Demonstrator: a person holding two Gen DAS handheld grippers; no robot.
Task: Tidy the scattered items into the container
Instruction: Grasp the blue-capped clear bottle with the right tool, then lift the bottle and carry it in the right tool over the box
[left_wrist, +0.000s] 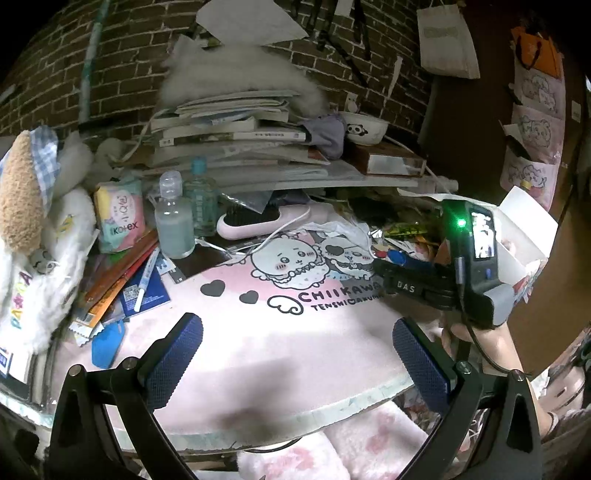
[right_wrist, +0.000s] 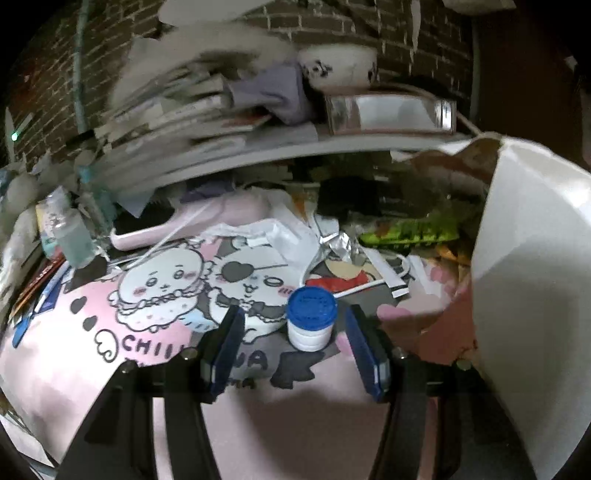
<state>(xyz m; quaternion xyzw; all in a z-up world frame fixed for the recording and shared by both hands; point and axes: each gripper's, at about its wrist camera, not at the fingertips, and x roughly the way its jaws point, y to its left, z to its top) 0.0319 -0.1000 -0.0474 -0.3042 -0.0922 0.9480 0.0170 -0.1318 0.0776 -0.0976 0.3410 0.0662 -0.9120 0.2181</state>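
Left tool (left_wrist: 297, 356): two black angular arms fastened with round silver screw heads, each ending in a dark blue pad (left_wrist: 173, 363) with a fine knurled texture. Right tool (right_wrist: 295, 349): same black frame and silver screws, its blue pads (right_wrist: 365, 350) edged by a pale strip; seen from the left wrist, its black body bears white "DAS" lettering, a lit green indicator, a small glowing screen, a grey block at the rear and a black cable running from it. The hand (left_wrist: 476, 338) on it is bare, with no sleeve visible at the wrist.
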